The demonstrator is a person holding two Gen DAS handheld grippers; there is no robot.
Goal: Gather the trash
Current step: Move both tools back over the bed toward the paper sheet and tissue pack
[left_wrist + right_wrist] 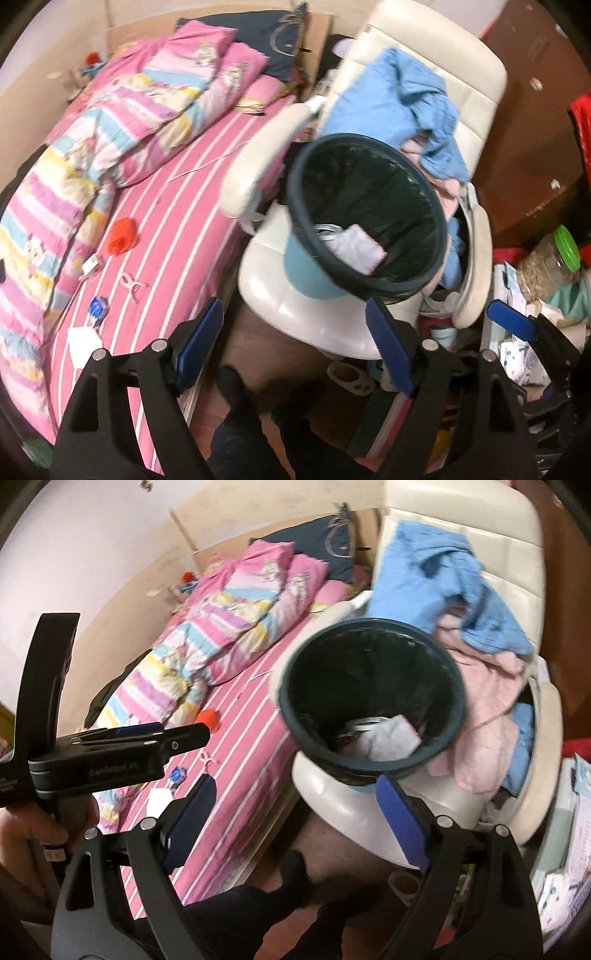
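Both grippers, left point(295, 332) and right point(295, 812), are spread wide with nothing between the fingers, hovering over the gap between the bed point(207, 192) and the chair point(314, 317). The bin point(369, 206) sits tilted on the chair seat with its mouth toward the bed, I guess so trash can go straight in, and there's already a wrapper point(356, 247) at the bottom. Scraps like the white paper point(83, 341) still lie near the bed's near edge.
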